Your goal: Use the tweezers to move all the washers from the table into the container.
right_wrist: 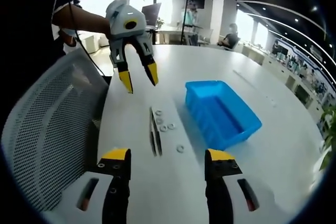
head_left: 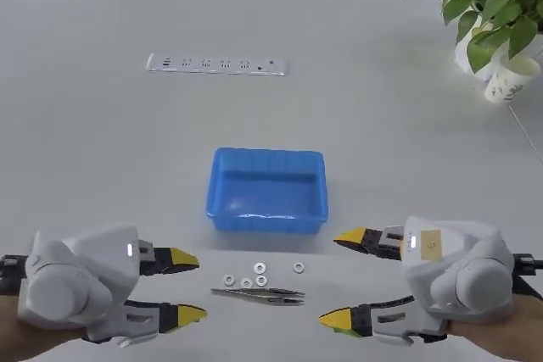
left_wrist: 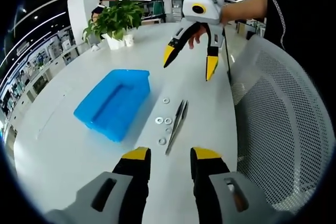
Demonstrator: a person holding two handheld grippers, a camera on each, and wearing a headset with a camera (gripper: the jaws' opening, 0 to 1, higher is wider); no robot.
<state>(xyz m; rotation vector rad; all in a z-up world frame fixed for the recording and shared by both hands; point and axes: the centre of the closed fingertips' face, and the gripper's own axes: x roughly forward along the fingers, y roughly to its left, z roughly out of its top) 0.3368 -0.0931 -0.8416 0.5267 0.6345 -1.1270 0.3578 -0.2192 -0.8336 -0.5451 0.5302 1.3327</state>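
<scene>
Several small metal washers [head_left: 251,276] lie on the white table in front of a blue container [head_left: 267,190]. Steel tweezers [head_left: 259,294] lie flat just on the near side of them. My left gripper [head_left: 185,286] hovers open at the lower left, its yellow tips pointing at the tweezers. My right gripper [head_left: 345,278] hovers open at the lower right, facing the left one. In the left gripper view the washers [left_wrist: 164,121] sit beside the tweezers [left_wrist: 177,119], ahead of the open left gripper [left_wrist: 172,154], with the right gripper [left_wrist: 189,62] beyond. The right gripper view shows the tweezers [right_wrist: 155,130], washers [right_wrist: 167,127] and container [right_wrist: 221,112].
A white power strip [head_left: 216,65] lies further back on the table. A potted plant [head_left: 492,14] stands at the far right corner. A white mesh chair back [left_wrist: 283,124] sits at the table's near edge.
</scene>
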